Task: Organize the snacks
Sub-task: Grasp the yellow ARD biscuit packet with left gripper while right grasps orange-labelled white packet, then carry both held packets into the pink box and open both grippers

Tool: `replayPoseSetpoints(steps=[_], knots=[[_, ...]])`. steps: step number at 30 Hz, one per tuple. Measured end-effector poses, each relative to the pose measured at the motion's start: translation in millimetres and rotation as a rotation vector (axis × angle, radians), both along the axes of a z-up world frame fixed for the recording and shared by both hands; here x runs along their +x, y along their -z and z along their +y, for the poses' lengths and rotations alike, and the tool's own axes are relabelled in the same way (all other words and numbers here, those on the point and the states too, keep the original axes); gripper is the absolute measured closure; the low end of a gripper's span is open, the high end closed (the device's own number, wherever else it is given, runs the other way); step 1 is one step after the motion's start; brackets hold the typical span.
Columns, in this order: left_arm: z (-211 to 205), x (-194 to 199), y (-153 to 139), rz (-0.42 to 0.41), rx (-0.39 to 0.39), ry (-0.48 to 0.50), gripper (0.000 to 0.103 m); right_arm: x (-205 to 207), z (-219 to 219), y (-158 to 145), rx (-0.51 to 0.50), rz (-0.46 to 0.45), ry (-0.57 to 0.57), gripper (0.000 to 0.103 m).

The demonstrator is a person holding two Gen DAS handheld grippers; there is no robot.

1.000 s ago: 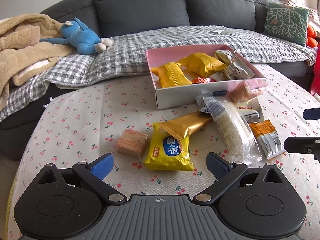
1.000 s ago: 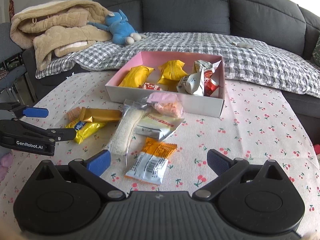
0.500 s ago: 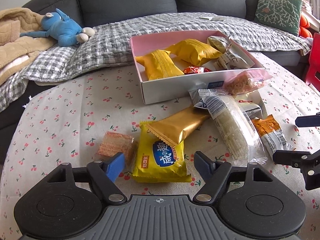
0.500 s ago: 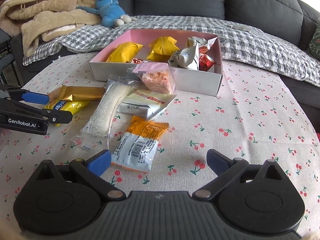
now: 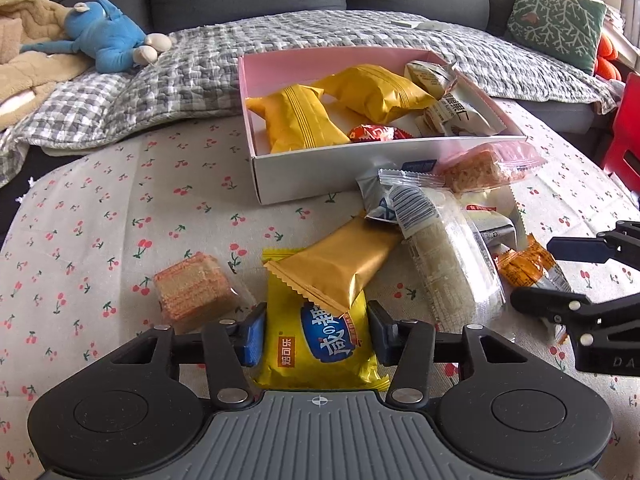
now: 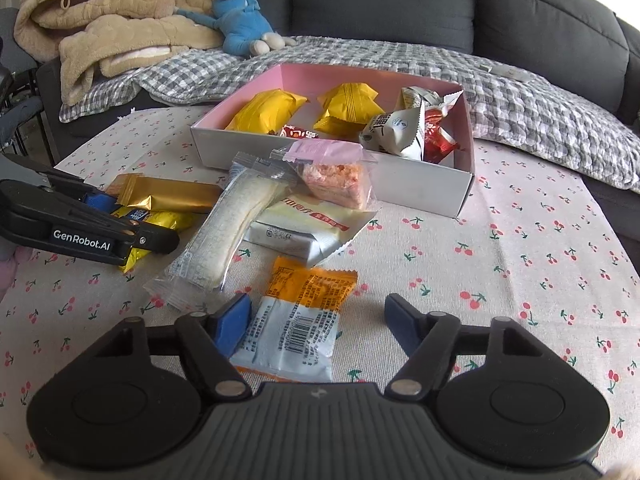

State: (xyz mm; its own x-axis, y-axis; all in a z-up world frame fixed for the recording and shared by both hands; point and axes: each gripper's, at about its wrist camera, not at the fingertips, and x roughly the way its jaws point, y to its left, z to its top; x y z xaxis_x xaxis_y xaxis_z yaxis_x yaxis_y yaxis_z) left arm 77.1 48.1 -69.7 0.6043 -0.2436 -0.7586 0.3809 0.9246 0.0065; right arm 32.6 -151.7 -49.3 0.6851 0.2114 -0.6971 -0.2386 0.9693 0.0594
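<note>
Left gripper point(image 5: 316, 334) advanced over the last second; jaws narrowed to bracket the yellow packet point(image 5: 320, 336) at tabletop 6 o'clock, seemingly touching, not lifted. Right gripper point(image 6: 318, 320) jaws wide, straddling the orange packet point(image 6: 300, 320). Pink box point(image 5: 320, 176) at 12.

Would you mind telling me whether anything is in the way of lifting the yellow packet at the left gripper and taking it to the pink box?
Yes. The gold bar lies across the far end of the yellow packet, which sits between the left gripper fingers. Beyond it, bare tablecloth leads to the pink box; only its front wall must be cleared.
</note>
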Motion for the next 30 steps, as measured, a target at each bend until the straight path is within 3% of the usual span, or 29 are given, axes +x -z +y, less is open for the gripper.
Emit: replayPoseSetpoints(steps=[3,13,22,30], knots=[[-1.0,-5.8,-2.2,0.016,0.002,0.002,0.055,0.2,-2.7,-2.8,-0.002,0.002,0.001,0.063],[-1.7,-32.3,-14.5,0.046,0.018,0.013,0.056,-9.8,-11.8,-9.0,-0.012,0.032,-0.004,0.066],[-3.0,-41.5,-33.1,0.062,0.015,0.005,0.056,-10.9,-34.8,-31.4,0.072,0.035,0.069,0.066],[-8.6,-44.7,-46.3,0.085,-0.05,-0.017,0.056,-13.2,-35.1,-44.7,0.108,0.029,0.044,0.066]])
